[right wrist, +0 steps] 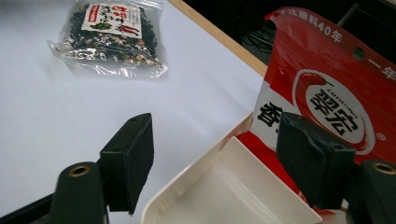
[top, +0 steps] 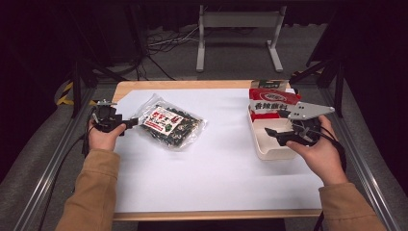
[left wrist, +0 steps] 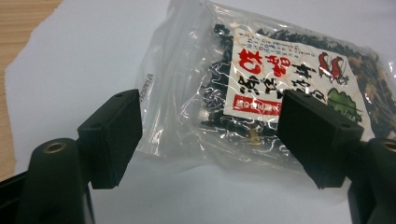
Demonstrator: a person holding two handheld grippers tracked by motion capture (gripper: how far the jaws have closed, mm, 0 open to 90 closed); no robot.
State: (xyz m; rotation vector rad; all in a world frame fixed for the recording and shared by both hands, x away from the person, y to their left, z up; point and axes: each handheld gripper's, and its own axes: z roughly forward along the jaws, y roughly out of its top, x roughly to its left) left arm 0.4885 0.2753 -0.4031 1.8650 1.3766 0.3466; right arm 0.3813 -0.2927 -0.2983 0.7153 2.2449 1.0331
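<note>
One red packet (top: 269,103) stands in white tray (top: 269,149).

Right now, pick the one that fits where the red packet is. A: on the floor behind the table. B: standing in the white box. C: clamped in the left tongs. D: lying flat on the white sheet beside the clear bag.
B: the red packet stands upright in the white box at the table's right side, apart from the clear bag that lies on the white sheet, and no tongs grip it.
</note>
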